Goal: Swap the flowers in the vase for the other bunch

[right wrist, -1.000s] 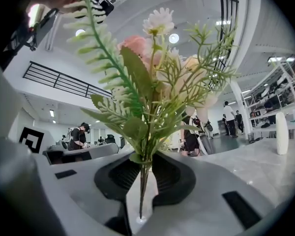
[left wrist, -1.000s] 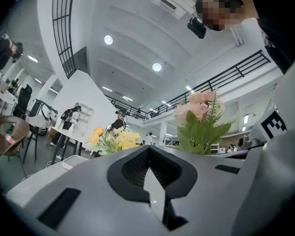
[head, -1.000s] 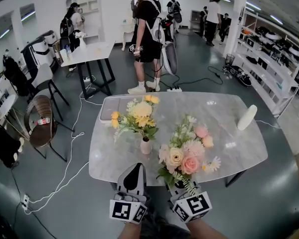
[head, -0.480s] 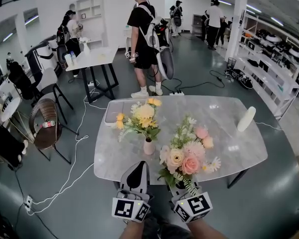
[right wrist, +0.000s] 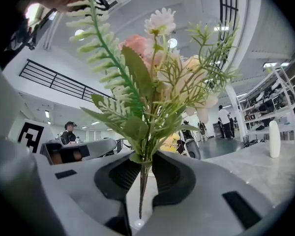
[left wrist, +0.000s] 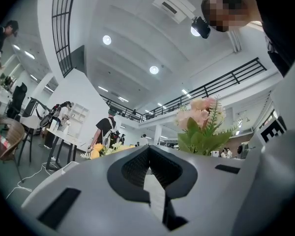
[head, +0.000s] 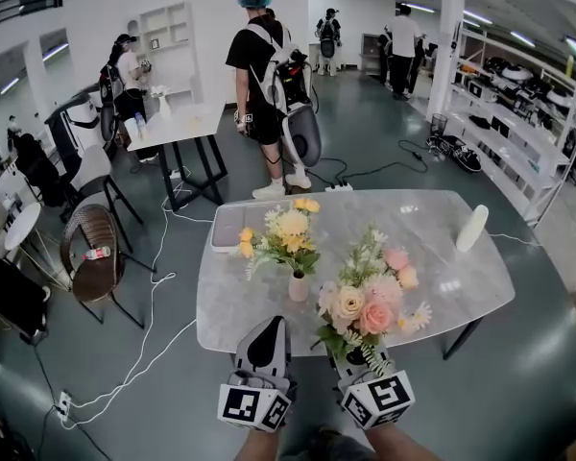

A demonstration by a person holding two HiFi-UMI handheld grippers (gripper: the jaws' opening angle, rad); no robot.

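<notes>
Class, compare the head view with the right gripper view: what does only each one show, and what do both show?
Only the head view shows the small pale vase and the grey rectangular tray on the marble table. Only the right gripper view shows the jaws of the right gripper shut on the thin green stems of the pink flower bunch. Both show that bunch, the table and the tall white cylinder.

One table (head: 442, 291); two flower bunches: yellow bunch (head: 286, 230), pink bunch (head: 370, 296); one vase (head: 299, 287); one white bottle (head: 471, 228), two o'clock; one tray (head: 226, 229), ten o'clock; two grippers: left gripper (left wrist: 148, 163), right gripper (right wrist: 143, 168).
</notes>
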